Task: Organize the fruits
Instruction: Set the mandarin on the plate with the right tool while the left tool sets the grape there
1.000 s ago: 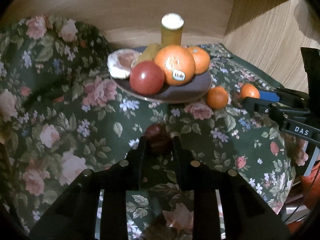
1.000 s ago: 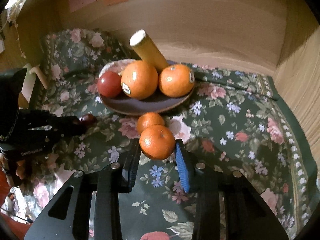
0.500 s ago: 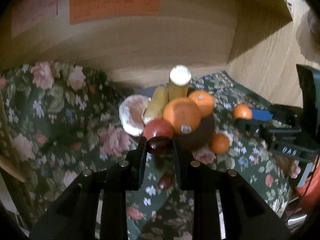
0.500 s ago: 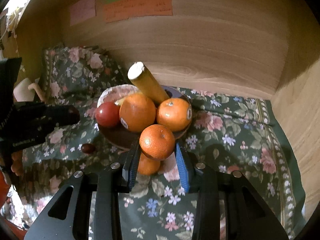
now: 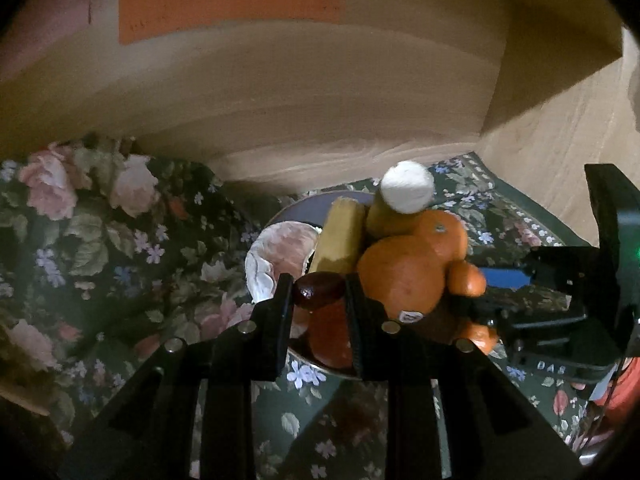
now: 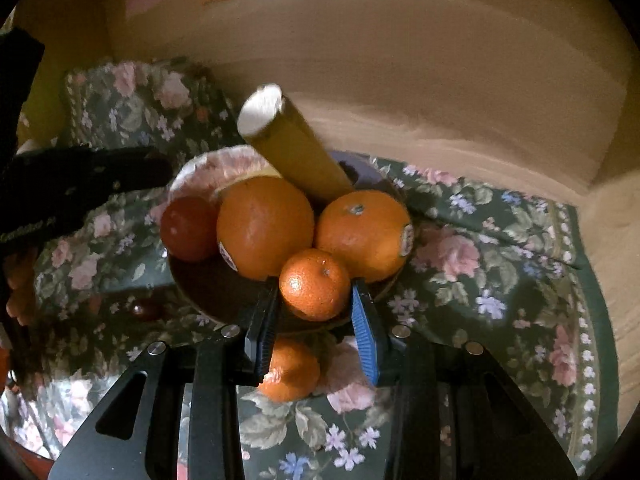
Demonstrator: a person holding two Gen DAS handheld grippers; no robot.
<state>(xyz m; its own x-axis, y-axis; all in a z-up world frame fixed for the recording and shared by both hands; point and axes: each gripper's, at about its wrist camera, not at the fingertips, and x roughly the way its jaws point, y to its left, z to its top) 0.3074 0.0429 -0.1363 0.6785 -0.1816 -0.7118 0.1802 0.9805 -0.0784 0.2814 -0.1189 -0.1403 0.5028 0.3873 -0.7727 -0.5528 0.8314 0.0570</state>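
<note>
The fingers of the left gripper (image 5: 319,294) are pinching a dark red date (image 5: 319,290) over the near edge of the plate (image 6: 208,292); the right gripper (image 6: 314,300) is clamping a small mandarin (image 6: 314,284) above the plate's front rim. Only the right wrist view is showing a second mandarin (image 6: 291,368) and another date (image 6: 145,309) lying on the floral cloth (image 6: 480,272). A wooden wall (image 5: 320,92) is standing behind, carrying an orange note (image 5: 232,0).
</note>
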